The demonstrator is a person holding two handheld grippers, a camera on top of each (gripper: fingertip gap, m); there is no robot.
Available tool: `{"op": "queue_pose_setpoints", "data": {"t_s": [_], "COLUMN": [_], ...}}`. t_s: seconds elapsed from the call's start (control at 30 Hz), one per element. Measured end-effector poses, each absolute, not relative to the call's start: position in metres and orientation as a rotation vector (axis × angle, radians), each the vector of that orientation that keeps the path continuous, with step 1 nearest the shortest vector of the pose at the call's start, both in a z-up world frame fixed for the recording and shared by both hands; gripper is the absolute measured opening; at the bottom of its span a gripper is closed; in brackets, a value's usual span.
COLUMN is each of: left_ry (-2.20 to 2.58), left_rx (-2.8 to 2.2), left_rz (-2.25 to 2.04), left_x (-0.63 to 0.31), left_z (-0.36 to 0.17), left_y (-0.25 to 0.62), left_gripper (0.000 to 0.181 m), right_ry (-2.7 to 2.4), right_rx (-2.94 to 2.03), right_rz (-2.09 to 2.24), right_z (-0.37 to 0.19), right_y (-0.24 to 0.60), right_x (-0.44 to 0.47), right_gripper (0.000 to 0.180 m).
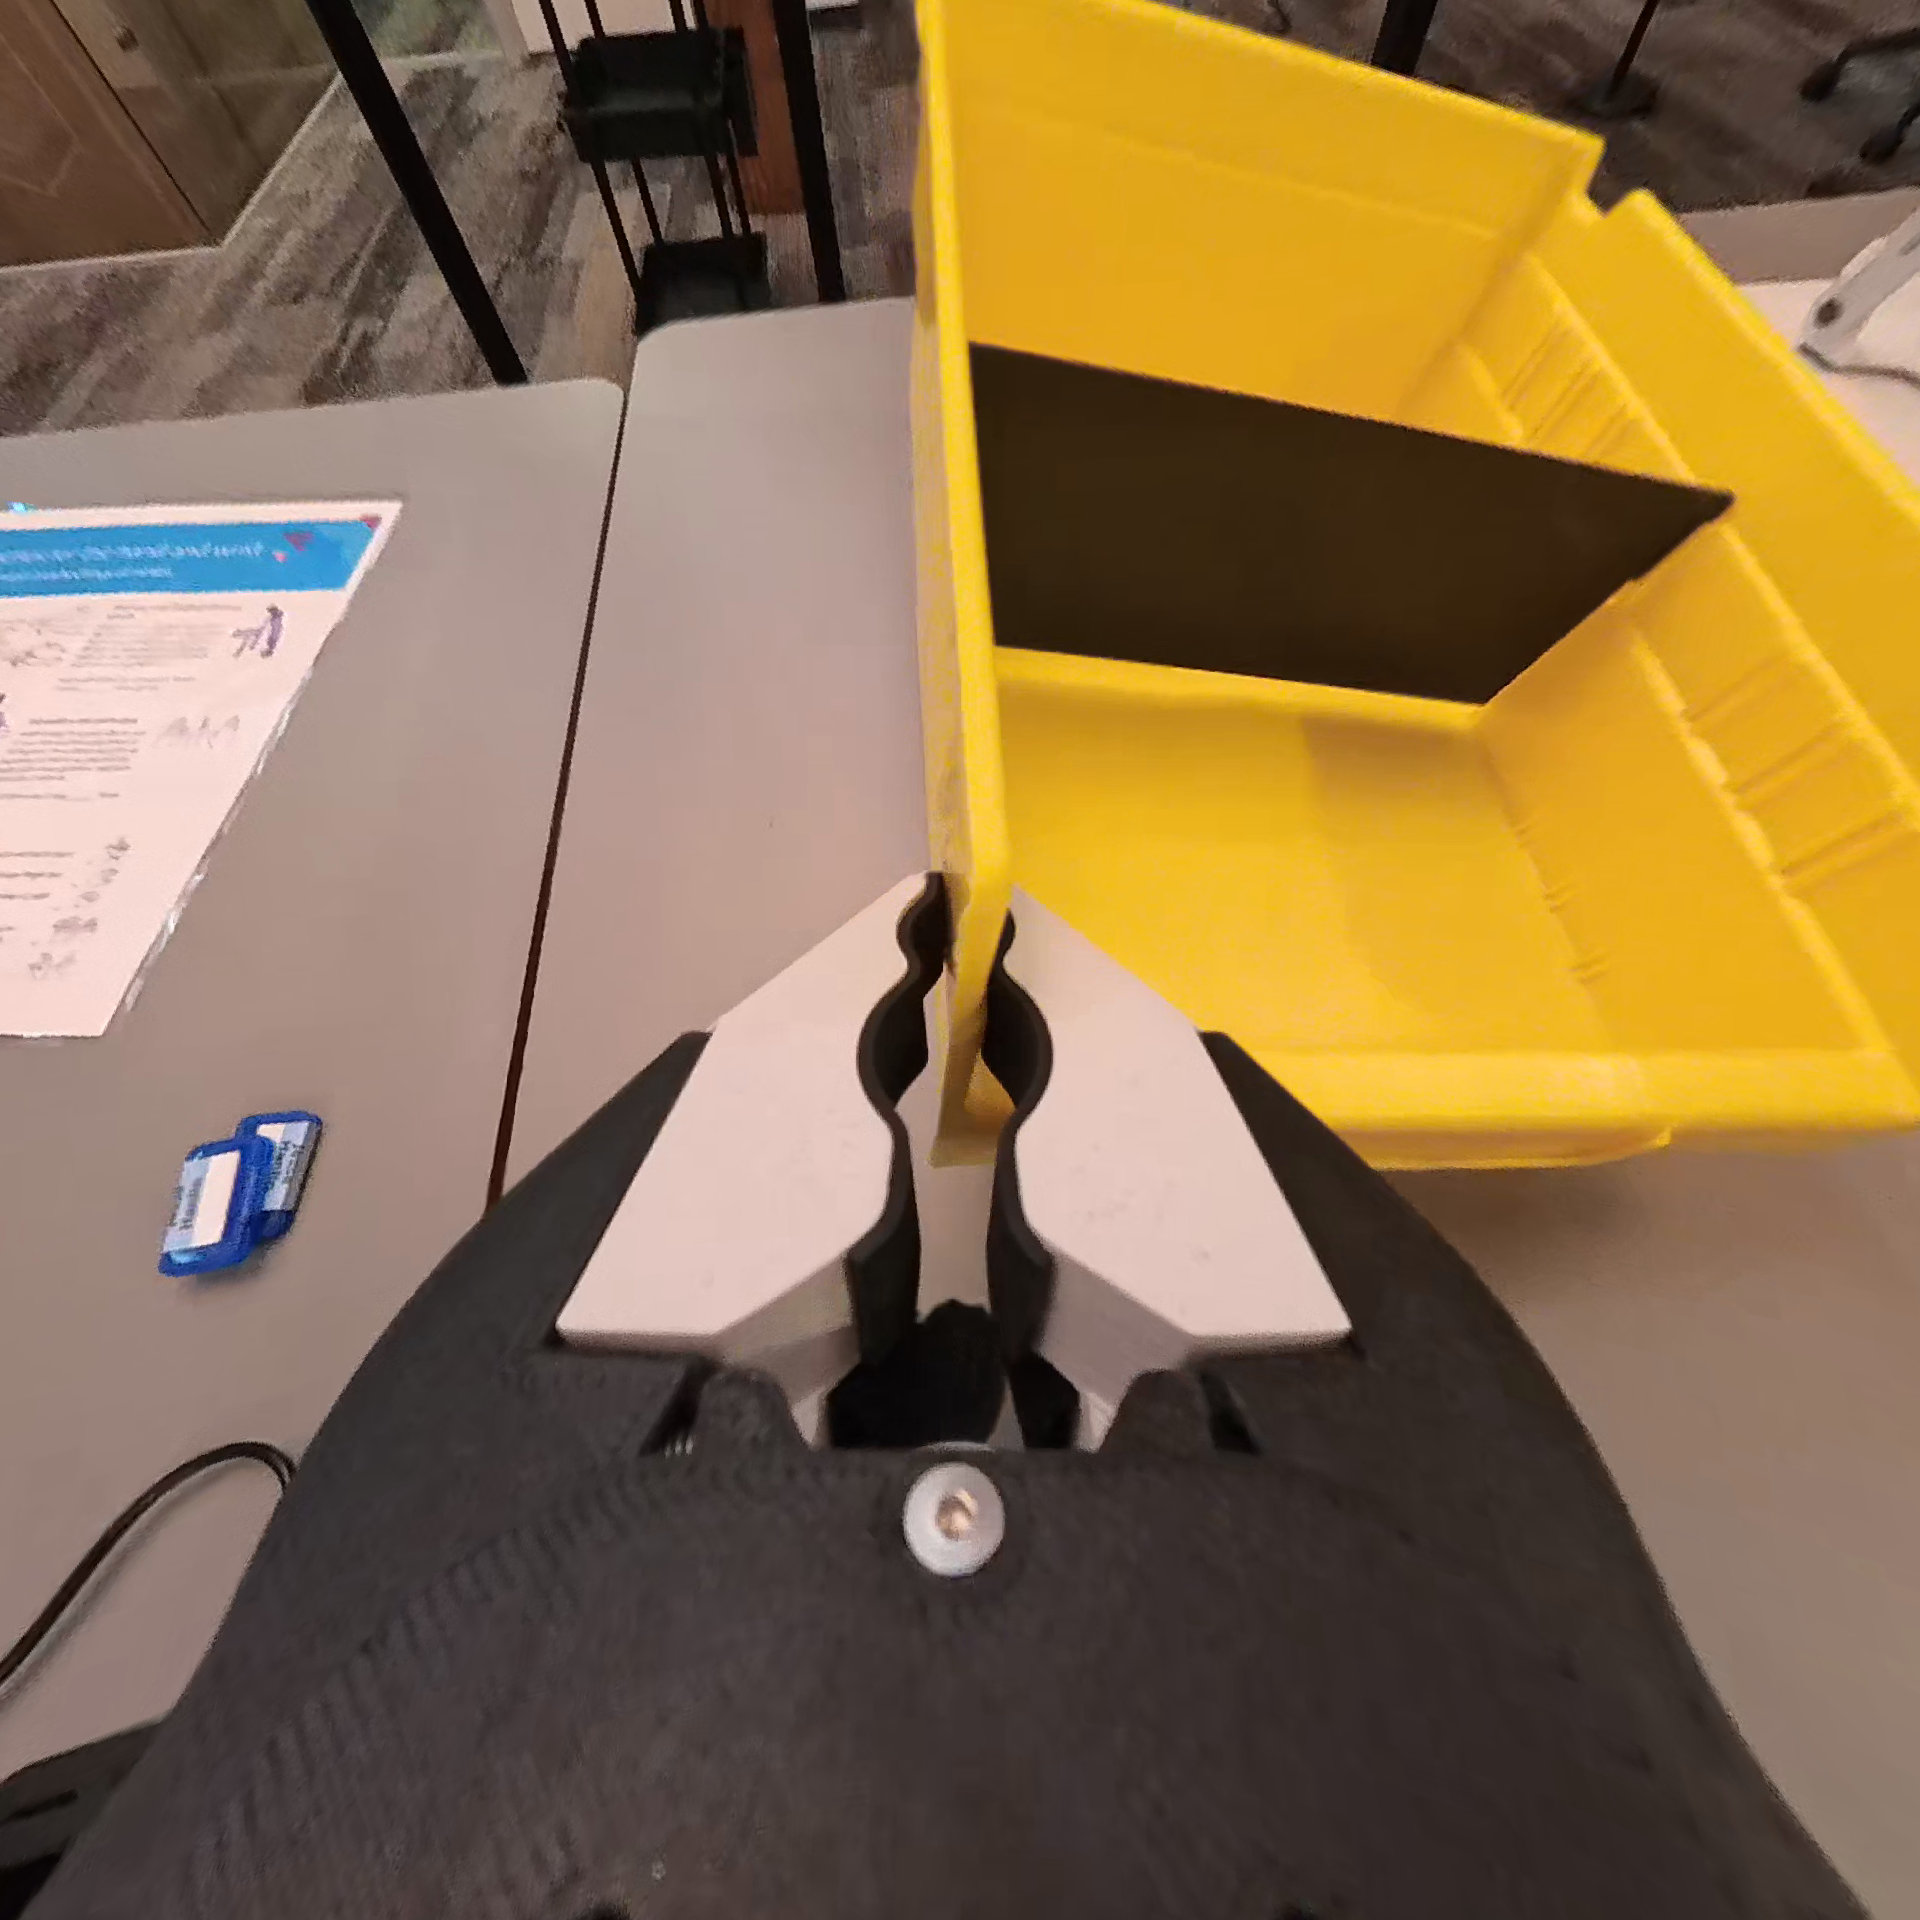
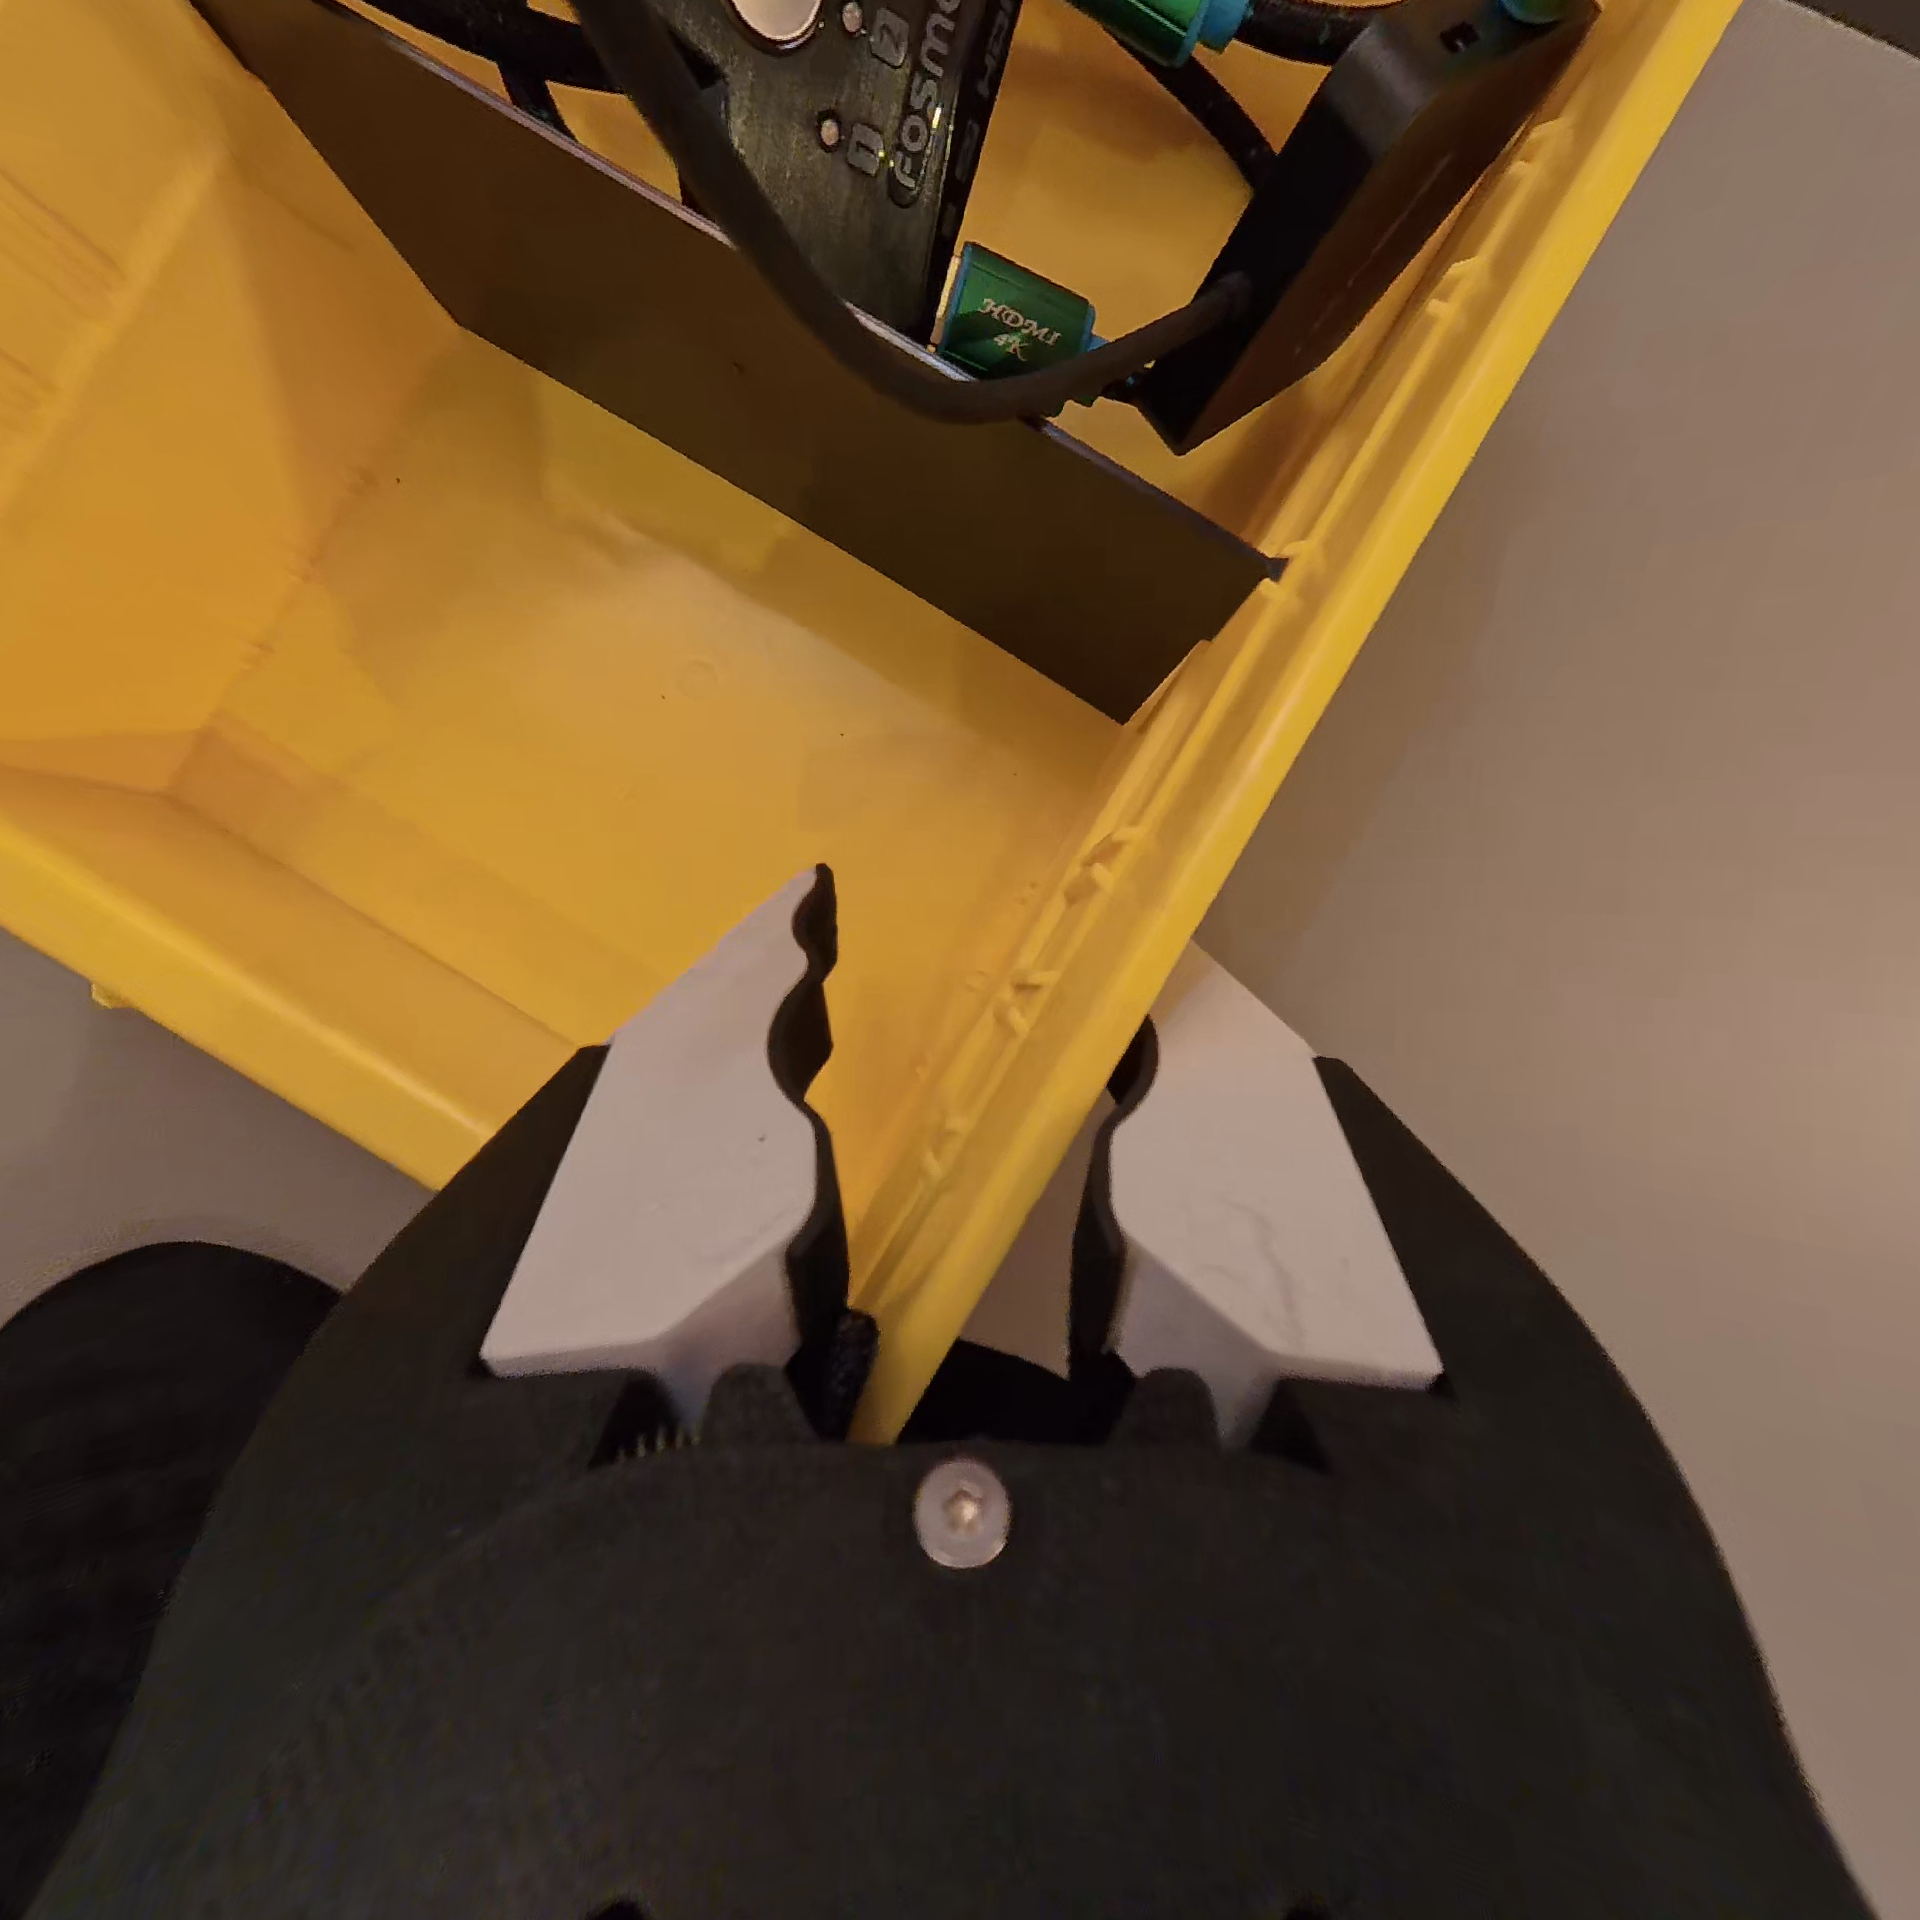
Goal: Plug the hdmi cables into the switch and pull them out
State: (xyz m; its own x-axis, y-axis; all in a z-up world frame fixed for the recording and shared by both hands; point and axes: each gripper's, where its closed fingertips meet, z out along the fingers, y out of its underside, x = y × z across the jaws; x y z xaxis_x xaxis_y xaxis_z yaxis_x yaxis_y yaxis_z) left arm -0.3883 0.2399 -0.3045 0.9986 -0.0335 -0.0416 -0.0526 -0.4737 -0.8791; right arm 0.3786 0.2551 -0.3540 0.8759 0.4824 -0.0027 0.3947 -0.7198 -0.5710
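Grey tables bear yellow bin; patterned carpet beyond.

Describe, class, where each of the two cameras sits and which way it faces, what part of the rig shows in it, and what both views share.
Left wrist view: sits on the left gripper, looking forward and down along its fingers, which pinch the left wall of the yellow bin on a grey table.
Right wrist view: sits on the right gripper, looking steeply down over the bin's right wall, which runs between its fingers; HDMI cables and the switch lie beyond the black divider.
Shared: the bin and its divider.
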Motion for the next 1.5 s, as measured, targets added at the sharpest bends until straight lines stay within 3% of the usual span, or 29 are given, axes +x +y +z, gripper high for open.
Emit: {"op": "queue_pose_setpoints", "data": {"t_s": [0.53, 1.0, 1.5], "left_ry": [0.073, -0.028, -0.142], "left_rx": [-1.926, -1.804, -1.675], "left_rz": [-0.05, -0.111, -0.16], "left_x": [-0.376, -0.407, -0.441], "left_z": [-0.267, -0.232, -0.198], "left_y": [0.247, 0.233, 0.216], "left_gripper": [0.003, 0.003, 0.003], "right_ry": [-0.716, -0.755, -0.924], "right_rx": [-2.411, -2.378, -2.23], "right_rz": [0.291, 0.347, 0.465], "right_z": [-0.355, -0.354, -0.355], "right_y": [0.221, 0.207, 0.198], "right_x": [0.304, 0.242, 0.082], "right_gripper": [0.07, 0.078, 0.107]}}
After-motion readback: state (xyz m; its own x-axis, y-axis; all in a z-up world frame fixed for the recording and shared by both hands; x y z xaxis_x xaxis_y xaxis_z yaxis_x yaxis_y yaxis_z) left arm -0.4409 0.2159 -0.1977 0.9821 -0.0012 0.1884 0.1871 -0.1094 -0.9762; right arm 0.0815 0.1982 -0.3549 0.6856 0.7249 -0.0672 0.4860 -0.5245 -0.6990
